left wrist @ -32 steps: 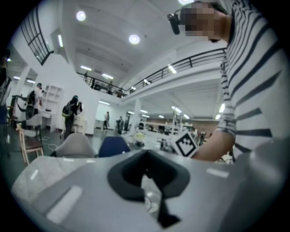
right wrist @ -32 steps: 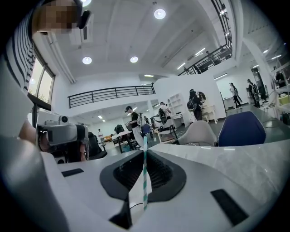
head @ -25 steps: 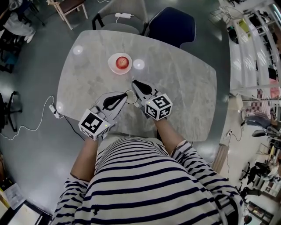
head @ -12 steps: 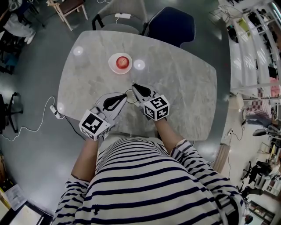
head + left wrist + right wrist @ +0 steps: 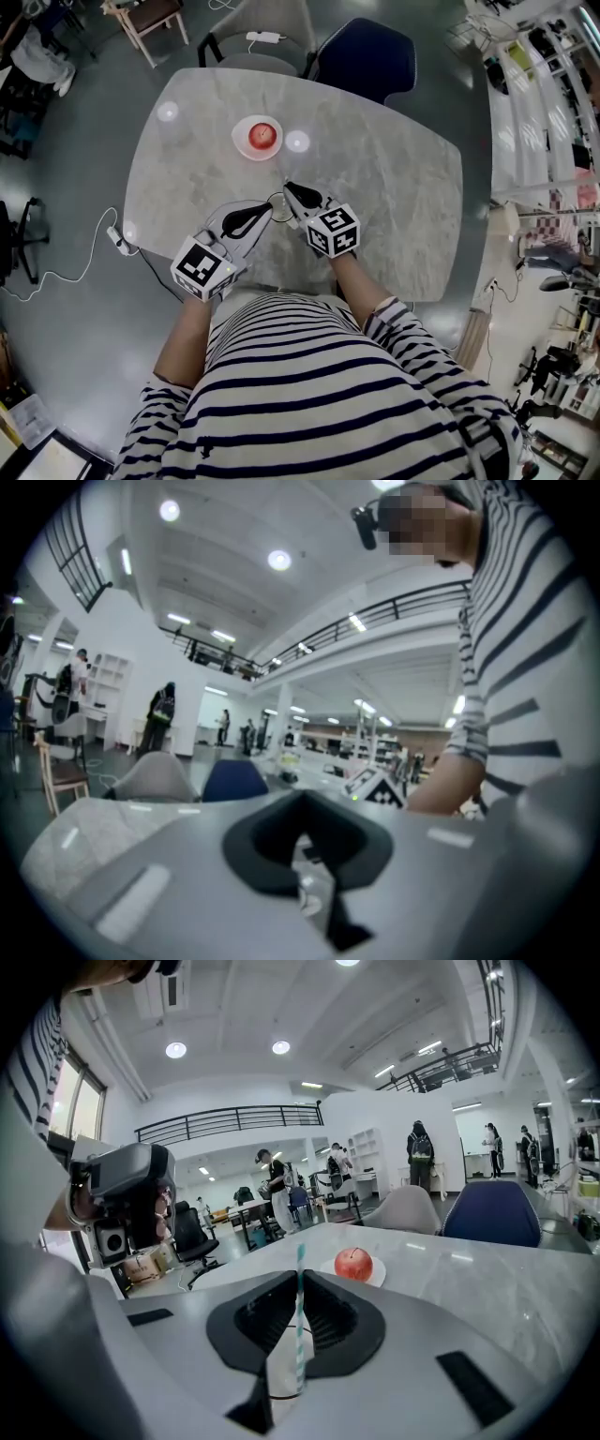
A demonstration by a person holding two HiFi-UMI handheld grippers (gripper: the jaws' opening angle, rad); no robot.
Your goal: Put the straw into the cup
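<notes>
A teal-and-white striped straw (image 5: 300, 1307) stands upright between the jaws of my right gripper (image 5: 299, 1281), which is shut on it. Its lower end reaches down into a pale, see-through cup (image 5: 281, 1377) right under the jaws. In the head view the cup (image 5: 278, 201) is a thin ring on the marble table (image 5: 394, 178), between my right gripper (image 5: 289, 187) and my left gripper (image 5: 267, 208). The left gripper (image 5: 300, 799) has its jaws together, and its tips appear to pinch the cup's rim.
A red apple (image 5: 262, 136) lies on a small white plate (image 5: 246, 147) farther back on the table. A blue chair (image 5: 366, 52) and a grey chair (image 5: 253, 42) stand at the far edge. A white cable (image 5: 89, 253) runs along the floor at the left.
Both grippers have barely shifted. The right gripper's tips have come slightly nearer to me, over the cup.
</notes>
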